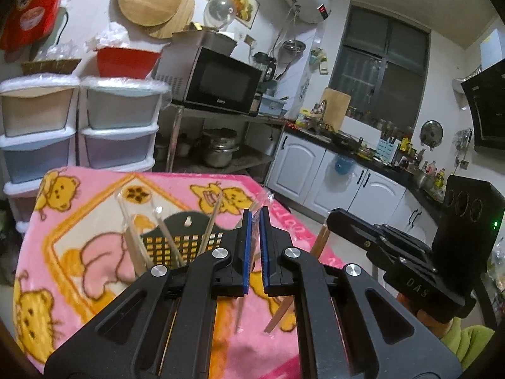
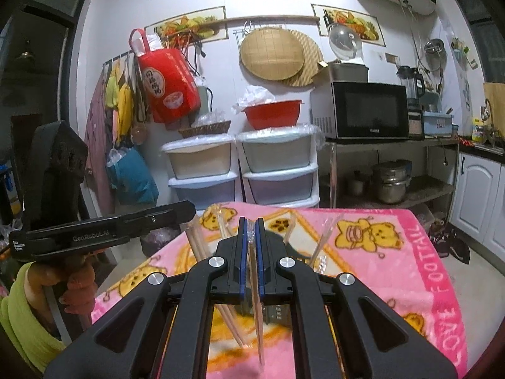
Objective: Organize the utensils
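Note:
A black slotted utensil holder [image 1: 186, 237] lies on the pink cartoon blanket [image 1: 79, 252] and holds several wrapped wooden chopsticks [image 1: 167, 237]. My left gripper [image 1: 255, 218] is nearly shut just right of the holder; a clear wrapper tip shows between its jaws, and a chopstick [image 1: 279, 315] hangs below it. My right gripper [image 2: 251, 225] is shut on a wrapped chopstick pair [image 2: 257, 315] above the holder [image 2: 274, 312]. More wrapped chopsticks [image 2: 197, 240] lean to its left.
Plastic drawer towers [image 2: 243, 170] stand behind the table. A microwave [image 2: 369, 110] sits on a metal rack with pots. White kitchen cabinets [image 1: 331, 173] line the right. The other gripper's body [image 1: 410, 252] is close on the right in the left wrist view.

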Demonstrator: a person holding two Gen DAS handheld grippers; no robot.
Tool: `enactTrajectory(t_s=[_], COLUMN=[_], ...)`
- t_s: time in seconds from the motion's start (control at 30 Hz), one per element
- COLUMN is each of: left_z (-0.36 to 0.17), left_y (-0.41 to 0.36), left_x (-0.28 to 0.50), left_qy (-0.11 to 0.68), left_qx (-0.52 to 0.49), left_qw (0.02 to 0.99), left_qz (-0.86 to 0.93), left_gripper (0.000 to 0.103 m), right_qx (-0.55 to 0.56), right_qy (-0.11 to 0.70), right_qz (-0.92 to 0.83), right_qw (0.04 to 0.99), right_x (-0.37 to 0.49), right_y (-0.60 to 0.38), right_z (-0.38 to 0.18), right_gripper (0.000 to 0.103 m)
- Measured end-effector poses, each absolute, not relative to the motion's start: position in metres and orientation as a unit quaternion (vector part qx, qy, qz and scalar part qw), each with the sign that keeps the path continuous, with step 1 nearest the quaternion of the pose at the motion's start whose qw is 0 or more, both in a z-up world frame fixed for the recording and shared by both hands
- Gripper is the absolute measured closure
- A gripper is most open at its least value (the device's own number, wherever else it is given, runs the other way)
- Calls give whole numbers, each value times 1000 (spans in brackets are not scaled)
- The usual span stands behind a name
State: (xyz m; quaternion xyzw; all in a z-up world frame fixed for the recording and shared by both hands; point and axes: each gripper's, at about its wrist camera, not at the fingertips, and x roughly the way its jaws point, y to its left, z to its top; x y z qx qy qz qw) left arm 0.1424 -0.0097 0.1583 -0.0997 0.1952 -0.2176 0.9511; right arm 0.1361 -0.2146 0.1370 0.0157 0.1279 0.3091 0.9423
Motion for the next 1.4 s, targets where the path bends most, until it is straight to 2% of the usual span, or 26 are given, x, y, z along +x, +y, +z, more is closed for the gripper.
enactTrajectory(t_s=[0.9, 1.4], left_z=[236, 235], left_y=[-11, 2], left_x=[166, 191], left_qy=[114, 108], left_qx=[-89, -93], left_qw=[969, 977], left_qz=[-201, -157], left_gripper=[100, 100], right_qx=[25, 32], right_qy=[54, 24], right_qz=[311, 315], right_qw=[949, 948], right_x=[158, 183], right_y=[-210, -199], right_z=[201, 227], right_gripper=[98, 98])
